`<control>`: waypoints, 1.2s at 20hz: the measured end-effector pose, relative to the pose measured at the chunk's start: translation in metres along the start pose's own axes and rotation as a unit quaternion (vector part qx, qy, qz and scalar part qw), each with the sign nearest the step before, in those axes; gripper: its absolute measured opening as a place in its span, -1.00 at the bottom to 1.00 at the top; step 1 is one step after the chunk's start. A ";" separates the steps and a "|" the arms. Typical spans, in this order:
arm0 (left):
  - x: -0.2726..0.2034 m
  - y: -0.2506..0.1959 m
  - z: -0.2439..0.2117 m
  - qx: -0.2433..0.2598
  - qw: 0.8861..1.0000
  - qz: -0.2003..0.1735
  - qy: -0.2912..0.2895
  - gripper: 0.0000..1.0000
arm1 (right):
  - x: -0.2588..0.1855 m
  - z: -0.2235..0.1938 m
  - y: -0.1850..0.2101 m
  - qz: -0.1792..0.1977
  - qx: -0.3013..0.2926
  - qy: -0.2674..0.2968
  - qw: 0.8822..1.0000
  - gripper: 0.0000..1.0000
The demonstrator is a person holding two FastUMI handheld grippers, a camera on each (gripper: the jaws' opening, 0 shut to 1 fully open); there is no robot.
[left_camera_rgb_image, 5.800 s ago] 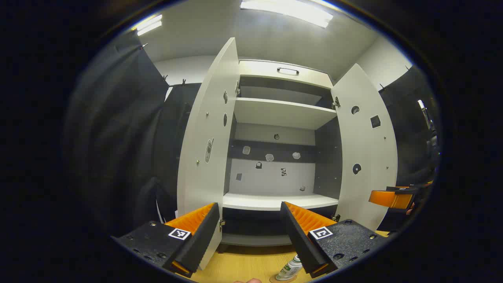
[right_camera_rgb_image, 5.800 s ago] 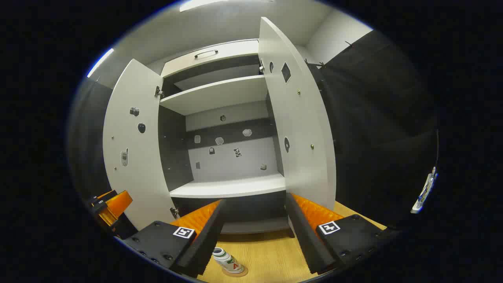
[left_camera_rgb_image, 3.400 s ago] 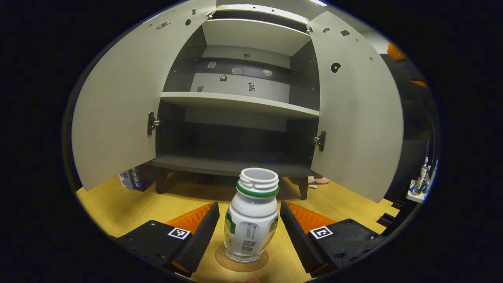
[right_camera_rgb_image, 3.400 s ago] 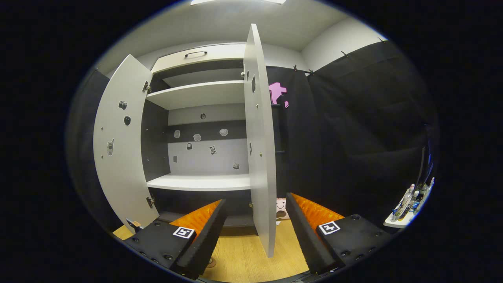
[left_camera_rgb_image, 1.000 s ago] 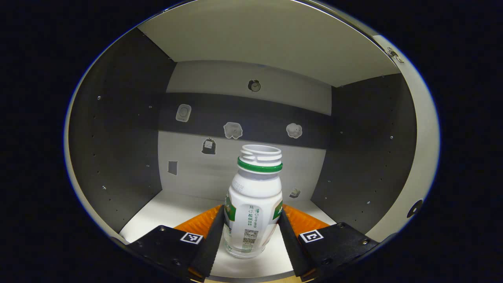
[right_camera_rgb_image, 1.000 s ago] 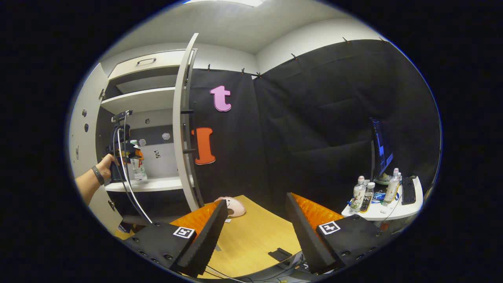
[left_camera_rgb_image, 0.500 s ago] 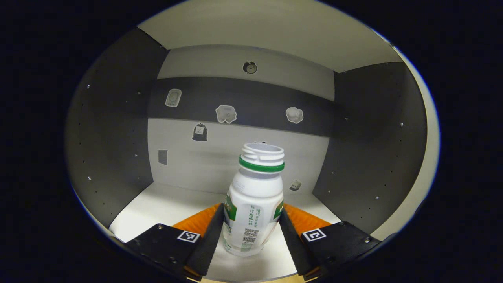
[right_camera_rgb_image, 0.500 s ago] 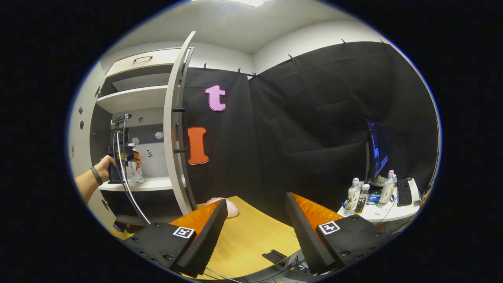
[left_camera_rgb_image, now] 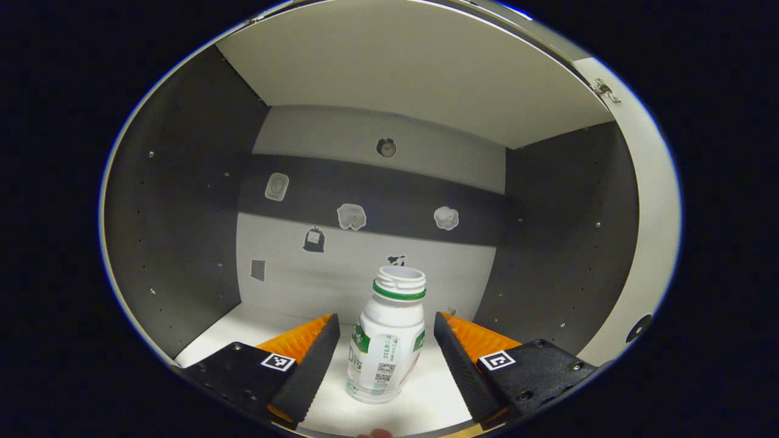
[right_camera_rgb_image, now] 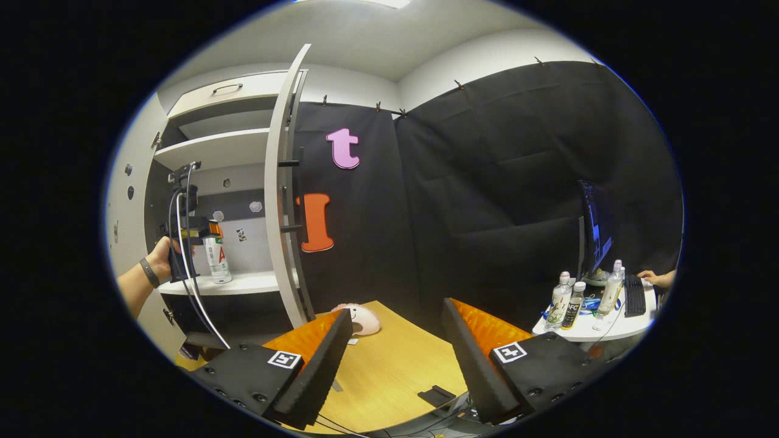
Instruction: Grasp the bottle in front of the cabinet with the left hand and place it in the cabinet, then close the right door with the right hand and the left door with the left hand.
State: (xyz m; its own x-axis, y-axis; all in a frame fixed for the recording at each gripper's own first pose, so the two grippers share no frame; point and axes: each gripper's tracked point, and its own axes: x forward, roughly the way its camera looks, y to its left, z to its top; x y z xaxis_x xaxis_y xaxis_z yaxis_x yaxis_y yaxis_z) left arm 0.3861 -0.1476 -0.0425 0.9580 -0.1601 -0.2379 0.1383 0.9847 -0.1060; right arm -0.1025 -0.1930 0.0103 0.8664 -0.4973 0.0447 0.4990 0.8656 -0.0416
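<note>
A white bottle with a green neck ring and no cap stands upright on the cabinet's white shelf. My left gripper is open, one finger on each side of the bottle with a gap on both sides. In the right gripper view the bottle stands on the shelf just beyond the left gripper, which a hand holds. My right gripper is open with nothing in it, low over the wooden floor, facing the open right door's edge. The left door stands open too.
A pink soft toy lies on the floor by the right door's foot. At the right stands a small white table with several bottles, a monitor and a person's hand. Cables and a black part lie near my right gripper.
My left gripper has opened and let go of the bottle, which now stands on the shelf, and has drawn back a little. The right gripper has barely shifted.
</note>
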 end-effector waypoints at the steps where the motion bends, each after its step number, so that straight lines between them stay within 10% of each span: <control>1: -0.009 -0.001 0.009 -0.001 1.000 -0.005 -0.012 0.89 | 0.002 0.000 0.002 0.003 -0.001 0.001 1.000 0.97; 11: -0.129 0.007 0.091 -0.001 0.993 -0.021 -0.115 0.84 | 0.004 -0.008 0.058 0.089 -0.008 0.015 0.996 0.97; 24: -0.288 0.077 0.042 0.020 0.990 0.057 -0.126 0.89 | -0.017 -0.001 0.148 0.228 -0.021 0.002 0.974 0.79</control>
State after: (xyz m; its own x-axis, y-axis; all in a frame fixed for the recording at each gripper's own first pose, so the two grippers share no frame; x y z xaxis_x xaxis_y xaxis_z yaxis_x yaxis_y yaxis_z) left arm 0.1312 -0.0225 0.0583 0.9995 -0.0314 0.0027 0.0315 0.9981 -0.0537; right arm -0.0437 -0.0565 0.0021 0.9980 -0.0630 0.0091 0.0636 0.9933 -0.0969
